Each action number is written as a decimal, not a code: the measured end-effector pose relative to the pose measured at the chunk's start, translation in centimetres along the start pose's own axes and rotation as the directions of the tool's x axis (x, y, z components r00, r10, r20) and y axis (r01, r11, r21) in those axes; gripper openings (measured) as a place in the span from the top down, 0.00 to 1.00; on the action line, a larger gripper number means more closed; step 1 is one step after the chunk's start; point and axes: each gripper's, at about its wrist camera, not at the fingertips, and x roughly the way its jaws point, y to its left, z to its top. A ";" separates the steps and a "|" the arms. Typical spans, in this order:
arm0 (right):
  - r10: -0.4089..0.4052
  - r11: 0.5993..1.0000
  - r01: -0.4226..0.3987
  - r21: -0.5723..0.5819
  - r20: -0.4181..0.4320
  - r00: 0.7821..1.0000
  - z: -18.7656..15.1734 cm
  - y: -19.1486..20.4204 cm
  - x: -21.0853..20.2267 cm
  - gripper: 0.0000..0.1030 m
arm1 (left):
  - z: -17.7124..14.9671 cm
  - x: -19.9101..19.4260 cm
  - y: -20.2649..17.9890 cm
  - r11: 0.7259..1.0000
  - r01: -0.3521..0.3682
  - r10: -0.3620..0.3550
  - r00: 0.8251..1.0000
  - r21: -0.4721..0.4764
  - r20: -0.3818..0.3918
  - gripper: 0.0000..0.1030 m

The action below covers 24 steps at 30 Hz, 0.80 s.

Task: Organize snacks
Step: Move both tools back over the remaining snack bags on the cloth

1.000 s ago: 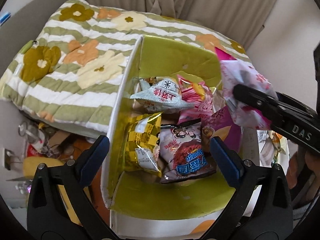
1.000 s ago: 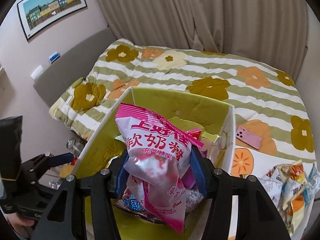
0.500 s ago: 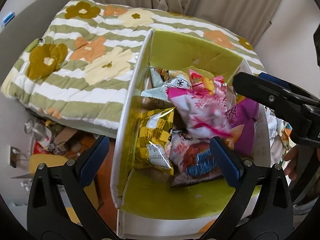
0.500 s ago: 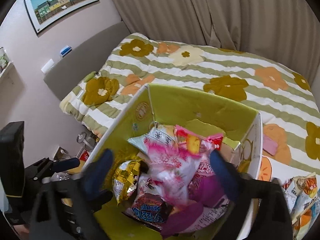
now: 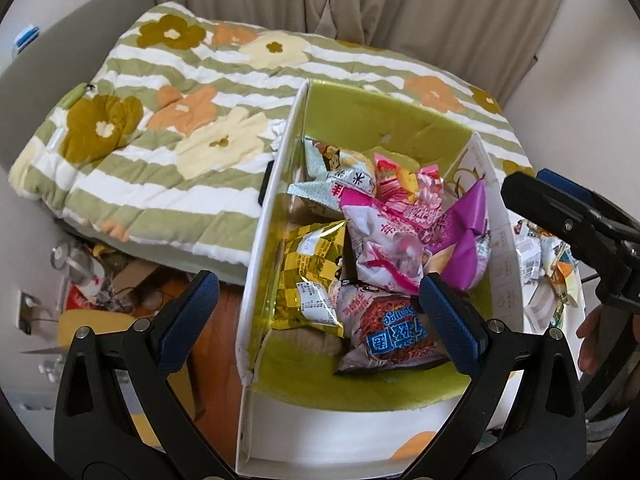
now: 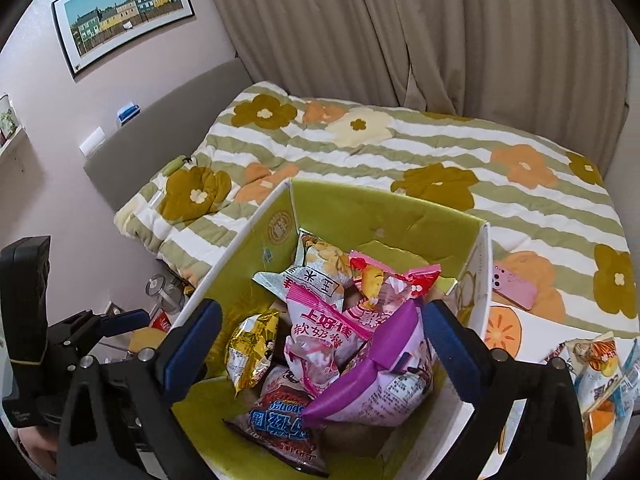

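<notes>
An open box with green inner walls (image 5: 400,120) (image 6: 384,216) holds several snack bags. A pink and white candy bag (image 5: 384,240) (image 6: 320,336) lies on top of the pile, beside a purple bag (image 6: 380,384) and a yellow bag (image 5: 312,280). My left gripper (image 5: 316,312) is open and empty, hovering over the box's left wall. My right gripper (image 6: 320,340) is open and empty above the pile; it also shows at the right of the left wrist view (image 5: 568,220).
The box sits on a flowered, striped quilt (image 6: 440,152). More snack bags (image 6: 600,376) lie to the right of the box. A pink phone (image 6: 514,284) lies on the quilt. Clutter sits on the floor (image 5: 92,276) left of the box.
My right gripper opened and let go of the pink and white candy bag, which dropped onto the pile in the box. The right gripper then drew back and up.
</notes>
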 end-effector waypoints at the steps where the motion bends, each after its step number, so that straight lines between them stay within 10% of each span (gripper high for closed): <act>1: -0.001 1.000 0.001 0.002 0.007 1.000 -0.1 0.1 -0.4 0.03 | 0.0 -0.5 0.0 1.000 0.005 -0.005 1.000 -0.001 0.008 0.03; 17: -0.092 0.988 0.076 0.138 0.115 0.989 -3.4 -1.4 -9.6 0.03 | 0.0 -5.1 -6.2 0.975 0.143 -0.161 0.982 0.168 0.101 0.03; 24: -0.263 0.952 0.230 0.204 0.154 0.952 -6.3 -6.1 -15.2 0.03 | 0.1 -4.7 -13.1 0.942 0.188 -0.219 0.972 0.277 0.085 0.03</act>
